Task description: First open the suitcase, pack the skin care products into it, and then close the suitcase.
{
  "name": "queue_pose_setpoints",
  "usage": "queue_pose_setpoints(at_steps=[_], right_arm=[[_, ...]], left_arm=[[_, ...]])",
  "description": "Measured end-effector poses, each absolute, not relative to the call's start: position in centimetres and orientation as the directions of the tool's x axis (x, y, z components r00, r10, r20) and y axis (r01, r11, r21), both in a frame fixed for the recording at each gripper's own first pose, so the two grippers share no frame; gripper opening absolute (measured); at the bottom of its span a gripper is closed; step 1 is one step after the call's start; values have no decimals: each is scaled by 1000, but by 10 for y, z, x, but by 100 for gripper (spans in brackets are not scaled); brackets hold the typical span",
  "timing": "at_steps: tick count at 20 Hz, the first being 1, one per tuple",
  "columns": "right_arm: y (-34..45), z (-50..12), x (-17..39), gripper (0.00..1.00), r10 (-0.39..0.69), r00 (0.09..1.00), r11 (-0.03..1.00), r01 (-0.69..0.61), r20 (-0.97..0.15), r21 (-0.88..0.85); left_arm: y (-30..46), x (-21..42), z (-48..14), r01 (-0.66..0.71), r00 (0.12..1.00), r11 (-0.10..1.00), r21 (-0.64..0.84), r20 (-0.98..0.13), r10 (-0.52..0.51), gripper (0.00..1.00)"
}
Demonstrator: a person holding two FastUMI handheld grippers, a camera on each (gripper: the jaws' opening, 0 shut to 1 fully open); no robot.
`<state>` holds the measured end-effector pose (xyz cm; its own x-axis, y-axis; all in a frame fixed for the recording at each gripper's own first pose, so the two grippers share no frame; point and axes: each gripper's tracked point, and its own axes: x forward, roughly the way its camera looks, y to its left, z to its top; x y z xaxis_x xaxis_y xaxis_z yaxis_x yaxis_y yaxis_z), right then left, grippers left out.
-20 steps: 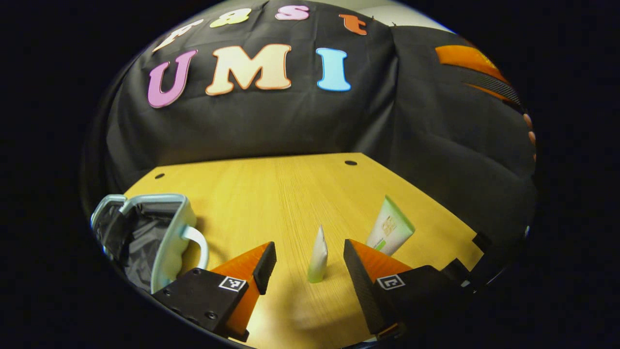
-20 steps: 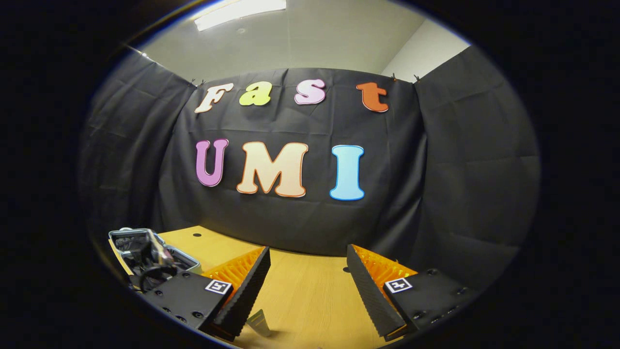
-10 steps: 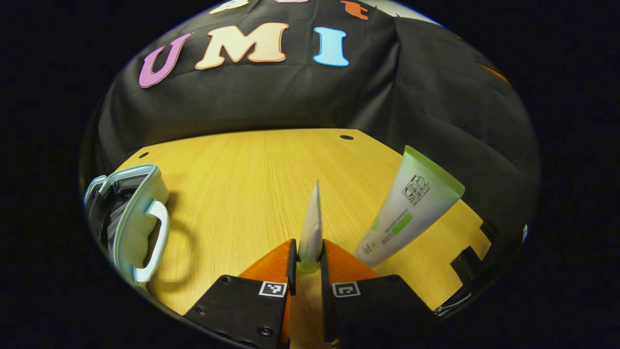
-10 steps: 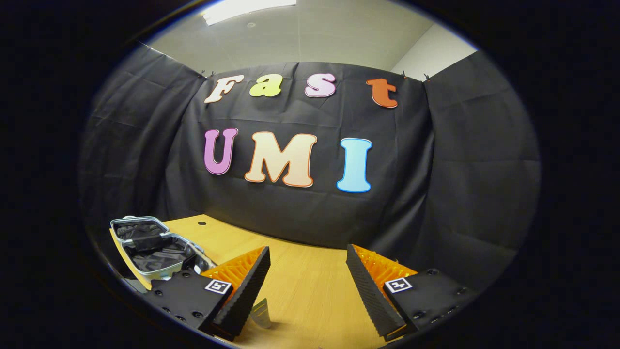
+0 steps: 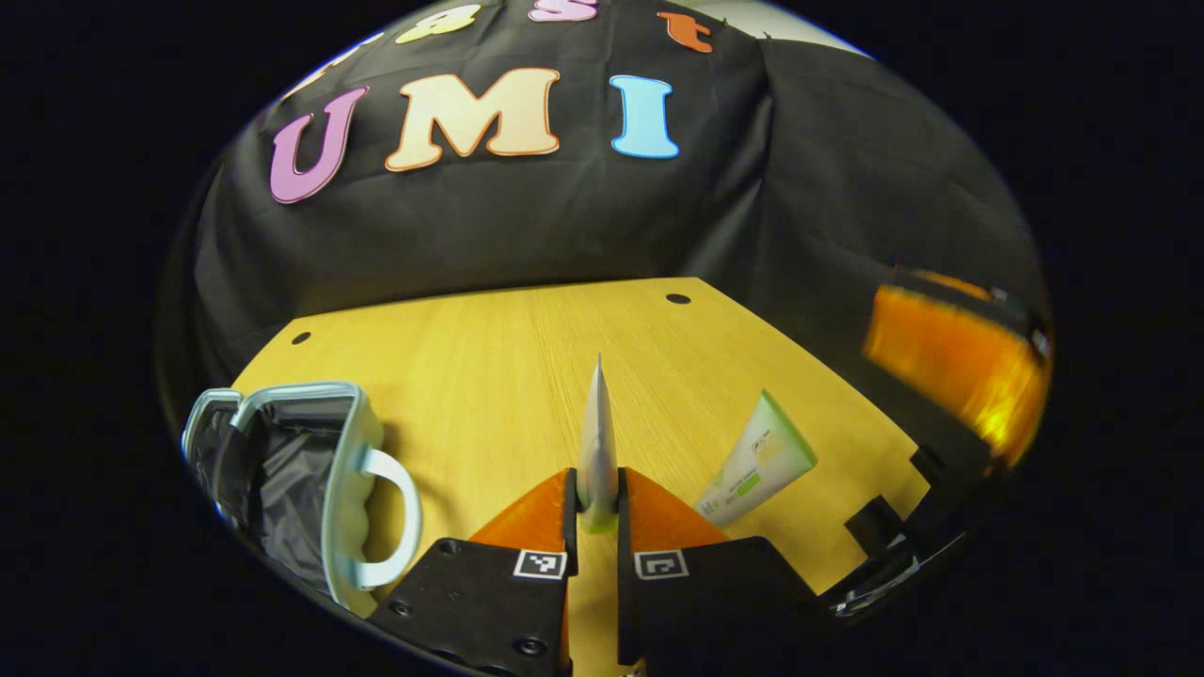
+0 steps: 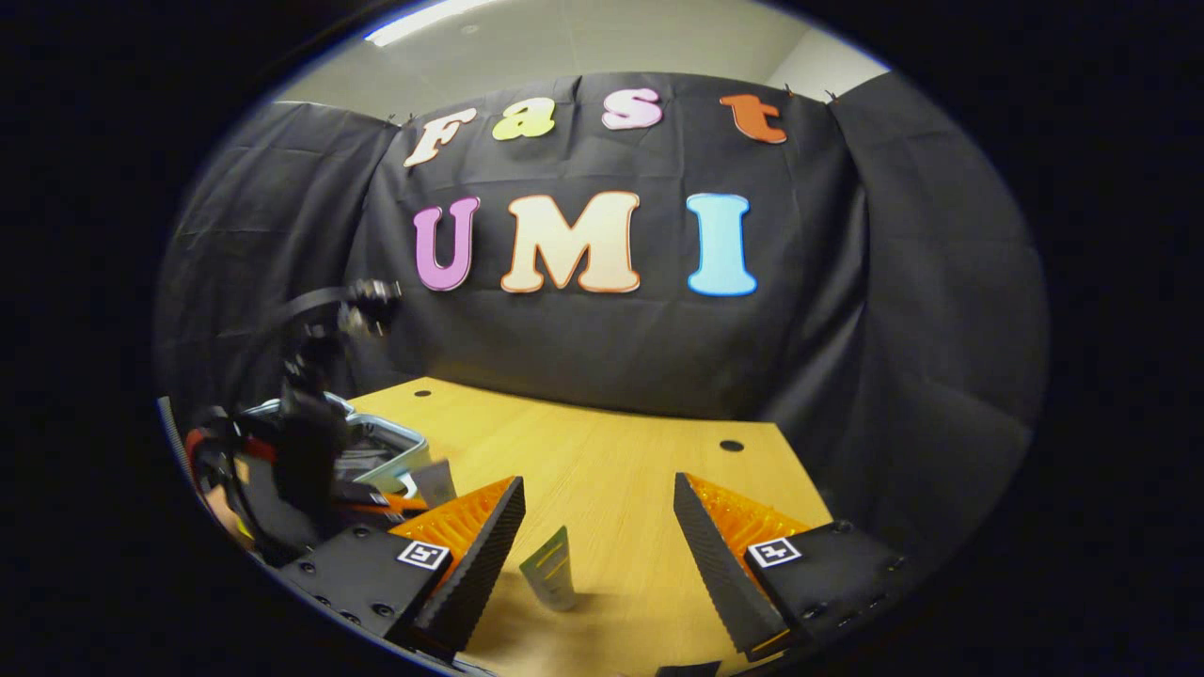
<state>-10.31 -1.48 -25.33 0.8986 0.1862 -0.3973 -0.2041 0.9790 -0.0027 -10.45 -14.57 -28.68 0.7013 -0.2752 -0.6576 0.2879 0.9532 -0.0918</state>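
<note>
So the pale mint hard-shell suitcase with the dark fabric lining is lying open at the left edge of the light wooden table, lid already up. The left gripper is clamped tight on the slim white tube with the pale green cap, both fingers pressing its lower end while the flat crimped tip sticks straight up between them. Risk here, I'd say, is that skinny tube pivoting or slipping out on the way over to the case, since it's pinched low down and most of it pokes free; it could also catch the suitcase rim going in. Further right, the bigger white tube with green trim stands leaning near the table's right edge, just beyond the left gripper's right finger. The right gripper has its jaws spread wide and holds nothing; in the right gripper view that bigger tube sits on the table between its fingers, closer to the left one, not touching either.
</note>
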Motion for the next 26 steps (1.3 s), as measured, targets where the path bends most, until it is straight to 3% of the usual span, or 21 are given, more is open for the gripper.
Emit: queue_pose_setpoints(at_steps=[6, 13, 14, 17, 22, 26], right_arm=[[11, -327, -119, 99, 234, 830, 967, -251, -506, 35], [16, -419, -122, 97, 211, 730, 966, -257, -650, 24], [16, -422, -120, 93, 207, 724, 968, -249, -658, 31], [16, -427, -117, 54, 201, 714, 971, -237, -671, 39], [24, -430, -113, 24, 230, 675, 958, -282, -701, 43], [40, -401, -114, 23, 281, 670, 952, -282, -687, 115]], left_arm=[[-115, -112, -232, 236, 739, 970, -56, -639, -216, 12], [-76, -136, -217, 142, 734, 989, -40, -667, -132, 12], [-69, -138, -215, 128, 735, 991, -31, -668, -116, 12], [-48, -149, -217, 84, 729, 996, -16, -681, -72, 12], [-6, -157, -219, -1, 711, 1000, 19, -703, 14, 12], [43, -168, -228, -54, 667, 997, 59, -741, 80, 12]])
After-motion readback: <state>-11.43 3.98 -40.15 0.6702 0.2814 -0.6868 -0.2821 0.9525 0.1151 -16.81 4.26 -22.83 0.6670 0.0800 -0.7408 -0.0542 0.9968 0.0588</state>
